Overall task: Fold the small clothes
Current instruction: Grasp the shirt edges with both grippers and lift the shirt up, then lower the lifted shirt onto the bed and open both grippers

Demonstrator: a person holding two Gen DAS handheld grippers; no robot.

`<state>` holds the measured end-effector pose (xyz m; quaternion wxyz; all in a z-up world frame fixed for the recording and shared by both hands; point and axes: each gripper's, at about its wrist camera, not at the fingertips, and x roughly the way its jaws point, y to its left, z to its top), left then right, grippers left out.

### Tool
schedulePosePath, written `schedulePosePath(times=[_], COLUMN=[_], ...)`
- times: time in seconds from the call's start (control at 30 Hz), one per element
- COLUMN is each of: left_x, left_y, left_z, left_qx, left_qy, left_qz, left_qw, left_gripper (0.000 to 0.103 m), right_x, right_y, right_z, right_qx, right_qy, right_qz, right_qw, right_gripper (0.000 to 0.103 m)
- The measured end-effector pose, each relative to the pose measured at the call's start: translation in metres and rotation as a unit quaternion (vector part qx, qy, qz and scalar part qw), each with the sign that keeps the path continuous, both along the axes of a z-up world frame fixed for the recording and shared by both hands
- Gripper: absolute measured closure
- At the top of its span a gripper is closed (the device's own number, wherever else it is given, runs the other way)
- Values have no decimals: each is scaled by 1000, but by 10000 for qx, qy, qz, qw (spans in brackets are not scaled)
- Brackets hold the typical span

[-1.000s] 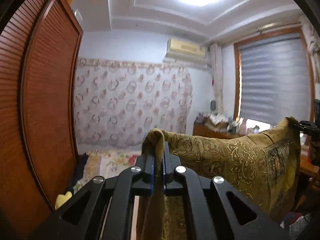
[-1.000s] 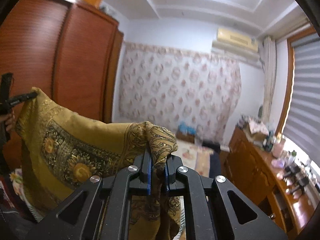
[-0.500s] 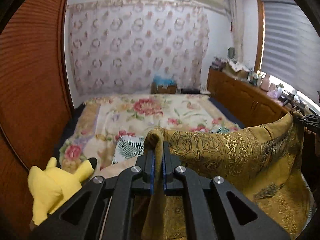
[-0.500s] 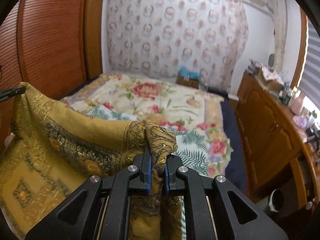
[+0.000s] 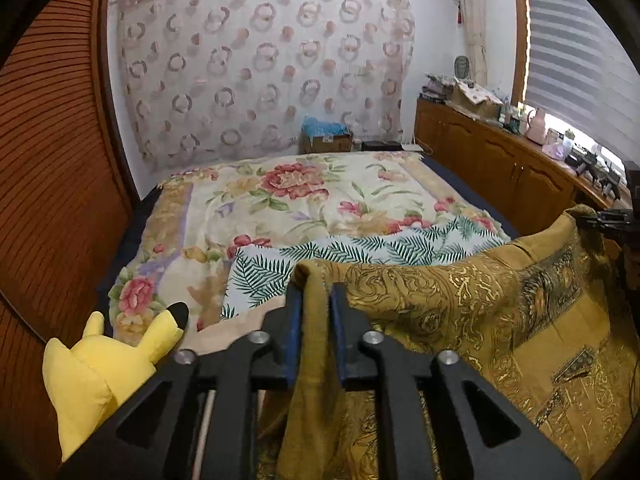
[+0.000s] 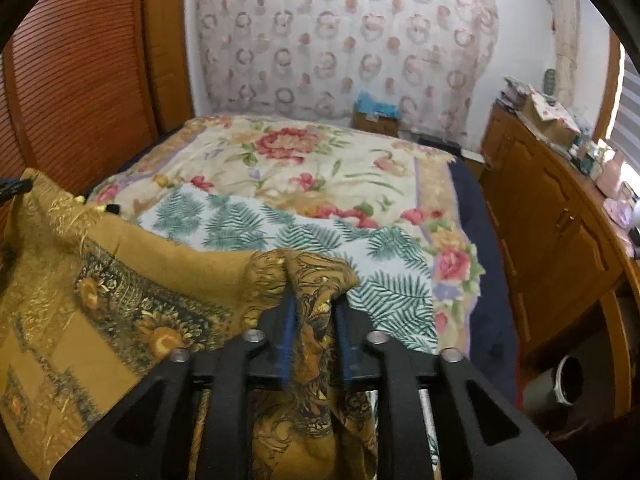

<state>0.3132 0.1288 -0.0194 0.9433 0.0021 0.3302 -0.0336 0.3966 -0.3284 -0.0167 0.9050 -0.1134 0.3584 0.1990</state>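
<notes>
Above the bed (image 5: 304, 200), both claws grip corners of the gold cloth (image 5: 460, 304), seemingly taut.

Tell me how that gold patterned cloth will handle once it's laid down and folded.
The gold cloth is probably floppy: it sags between the left gripper and right gripper. It looks thin and light, bunching into small folds at each pinch. Its sheen hints it may slide on the bedspread.

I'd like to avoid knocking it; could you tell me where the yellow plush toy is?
The yellow plush toy sits at the left wrist view's lower left, on the floral bedspread's near corner.
</notes>
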Motion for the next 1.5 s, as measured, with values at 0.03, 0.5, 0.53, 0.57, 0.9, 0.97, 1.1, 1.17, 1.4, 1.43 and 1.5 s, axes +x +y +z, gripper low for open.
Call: schedulePosePath(times=[0.03, 0.5, 0.53, 0.57, 0.9, 0.97, 1.1, 1.17, 1.4, 1.43, 1.5], left_x=[-1, -44, -45, -46, -50, -52, -61, -64, -73, -75, -78], left_y=[0, 2, 3, 2, 6, 7, 11, 13, 20, 21, 22], left_z=[0, -26, -29, -32, -46, -45, -43, -44, -52, -53, -53], left_qx=[6, -80, -72, -66, -67, -64, -80, -89, -4, -15, -43], left_qy=[35, 593, 629, 646, 769, 749, 710, 755, 936, 936, 924], left_qz=[-12, -55, -70, -90, -59, -48, 48, 78, 258, 271, 291], left_qw=[10000, 9982, 9980, 9978, 9970, 9972, 9974, 9971, 9953, 9952, 9953], left_gripper=[81, 65, 65, 64, 60, 60, 60, 60, 60, 60, 60], right_x=[2, -56, -61, -64, -86, -87, -87, -88, -90, -90, -91], right_y=[0, -27, -28, -29, -43, -44, -44, -43, -43, -43, -43], right_z=[-1, -5, -8, -10, -52, -56, -62, -64, -67, -66, -67], right_qx=[-2, 218, 246, 244, 75, 79, 62, 50, 51, 50, 39], right_qy=[4, 313, 374, 408, 855, 886, 887, 815, 666, 658, 650], right_qz=[-9, -66, -77, -79, -370, -371, -391, -390, -422, -425, -427], right_qw=[10000, 9993, 9990, 9988, 9956, 9953, 9953, 9959, 9969, 9969, 9970], right_gripper=[79, 45, 45, 45, 45, 46, 45, 45, 45, 45, 45])
